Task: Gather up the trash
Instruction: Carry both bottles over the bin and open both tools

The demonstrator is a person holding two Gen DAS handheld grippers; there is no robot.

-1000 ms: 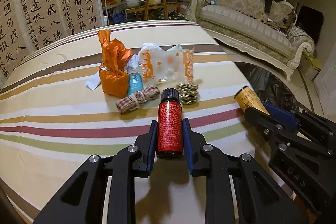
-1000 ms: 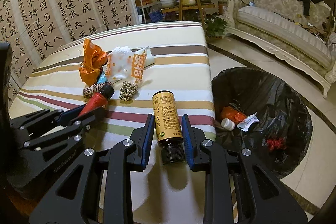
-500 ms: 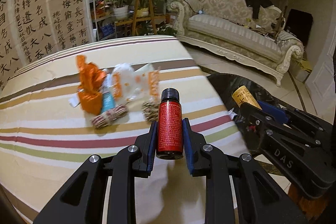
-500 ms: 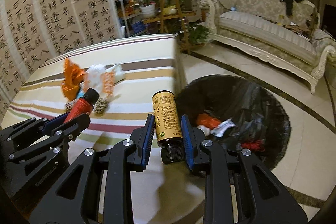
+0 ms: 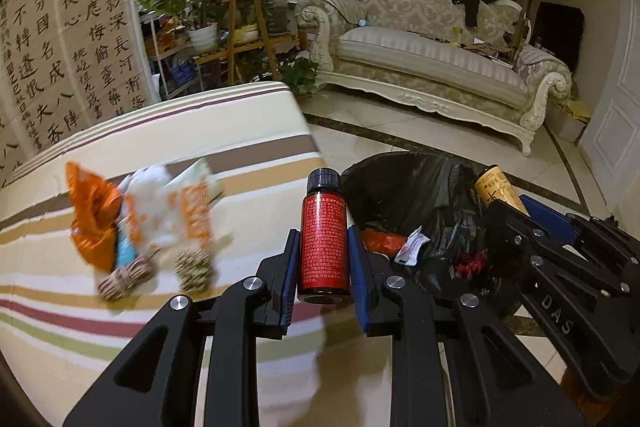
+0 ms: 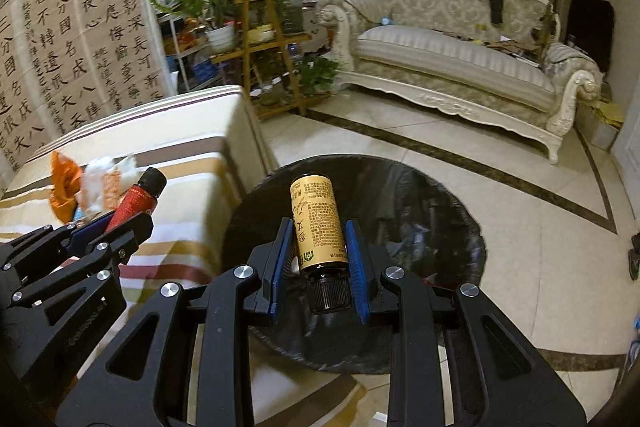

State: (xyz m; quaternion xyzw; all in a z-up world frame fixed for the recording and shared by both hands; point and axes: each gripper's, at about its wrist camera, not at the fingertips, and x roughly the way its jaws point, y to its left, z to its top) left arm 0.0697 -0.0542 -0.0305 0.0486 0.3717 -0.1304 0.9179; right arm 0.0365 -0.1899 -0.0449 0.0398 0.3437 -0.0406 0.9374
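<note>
My left gripper (image 5: 322,259) is shut on a small red bottle (image 5: 322,239) with a black cap, held at the table's right edge beside the black trash bag (image 5: 400,195). My right gripper (image 6: 318,247) is shut on a small yellow bottle (image 6: 318,223), cap toward me, held over the open black trash bag (image 6: 420,203). The yellow bottle also shows in the left wrist view (image 5: 496,189), and the red bottle in the right wrist view (image 6: 134,197). Trash lies in the bag: an orange wrapper (image 5: 380,241) and white paper (image 5: 410,247).
On the striped table (image 5: 240,131) remain an orange bag (image 5: 90,223), a white-and-orange wrapper (image 5: 172,207), a blue tube (image 5: 126,251) and two twine bundles (image 5: 128,277). A sofa (image 6: 460,39) and a plant stand (image 6: 256,39) stand beyond on the tiled floor.
Both grippers have swung right, off the table toward the trash bag, each still holding its bottle. The right gripper is now over the bag's mouth.
</note>
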